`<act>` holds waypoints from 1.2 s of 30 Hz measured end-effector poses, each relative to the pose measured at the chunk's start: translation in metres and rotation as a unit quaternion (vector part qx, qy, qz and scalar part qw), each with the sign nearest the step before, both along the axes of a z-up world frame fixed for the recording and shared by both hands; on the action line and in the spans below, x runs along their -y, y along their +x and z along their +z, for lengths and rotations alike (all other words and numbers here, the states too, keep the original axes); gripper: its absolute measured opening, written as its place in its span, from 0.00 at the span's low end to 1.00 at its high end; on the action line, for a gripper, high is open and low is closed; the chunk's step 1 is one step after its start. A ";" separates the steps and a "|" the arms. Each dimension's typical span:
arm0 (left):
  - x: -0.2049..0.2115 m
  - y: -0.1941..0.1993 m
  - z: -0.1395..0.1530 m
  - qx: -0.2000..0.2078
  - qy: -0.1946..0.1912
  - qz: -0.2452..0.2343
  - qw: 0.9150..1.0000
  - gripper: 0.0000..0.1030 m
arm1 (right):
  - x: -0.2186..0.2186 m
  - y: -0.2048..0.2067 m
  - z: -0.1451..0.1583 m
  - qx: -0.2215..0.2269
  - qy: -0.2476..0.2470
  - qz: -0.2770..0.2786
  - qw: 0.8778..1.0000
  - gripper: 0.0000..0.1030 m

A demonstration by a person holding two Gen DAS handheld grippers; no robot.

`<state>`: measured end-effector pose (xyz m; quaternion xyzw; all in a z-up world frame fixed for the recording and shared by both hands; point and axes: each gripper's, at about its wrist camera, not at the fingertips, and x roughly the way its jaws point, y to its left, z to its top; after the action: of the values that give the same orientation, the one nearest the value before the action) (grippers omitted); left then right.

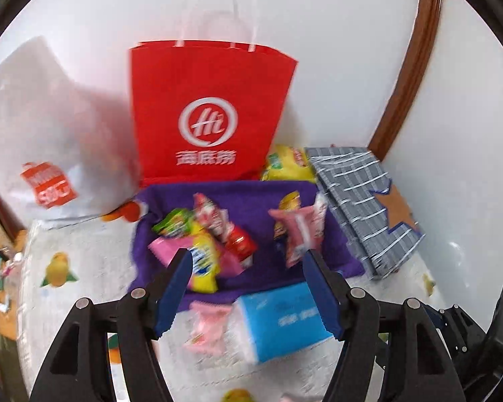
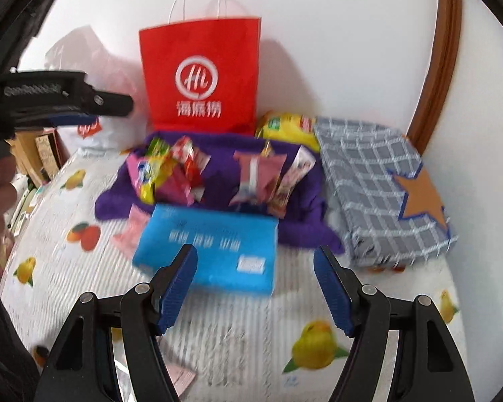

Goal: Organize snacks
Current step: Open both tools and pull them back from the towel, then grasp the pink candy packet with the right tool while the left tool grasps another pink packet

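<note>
Both grippers were seen spread, with nothing pinched between the blue pads. The left gripper (image 1: 246,291) was held over the near rim of a purple fabric tray (image 1: 251,197); the right gripper (image 2: 255,288) was held over a blue tissue pack (image 2: 208,248) lying just in front of that tray. No earlier view was given, so nothing could be said of any motion of the jaws.

The snacks were found gathered in the purple tray: a cluster of packets (image 1: 201,241) in green, yellow, pink and red at its left end, and a pink packet (image 1: 298,234) with a striped one beside it at its right end. One small pink packet (image 1: 206,328) was left outside, on the surface, touching the left end of the tissue pack. A yellow bag (image 1: 286,164) was seen behind the tray's far right corner.

A red paper bag (image 1: 211,110) with white handles was stood upright against the wall at the far edge of the surface, just behind the tray. A white plastic bag (image 1: 50,140) was set at its left. A grey checked box (image 2: 382,187) bearing an orange star was placed at the right edge, touching the tray. The surface (image 2: 251,335) was covered by a white cloth printed with fruit.
</note>
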<state>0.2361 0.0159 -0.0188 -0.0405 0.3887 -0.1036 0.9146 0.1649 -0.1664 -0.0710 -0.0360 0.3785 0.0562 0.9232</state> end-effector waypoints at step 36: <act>-0.058 -0.084 -0.087 -0.062 0.004 0.062 0.996 0.64 | -0.068 -0.067 -0.115 -0.078 -0.002 0.221 0.972 0.48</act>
<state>0.1524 0.0743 -0.1061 -0.0676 0.4417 -0.0426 0.8936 0.0979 -0.0983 -0.1865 -0.1161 0.4322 0.2602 0.8556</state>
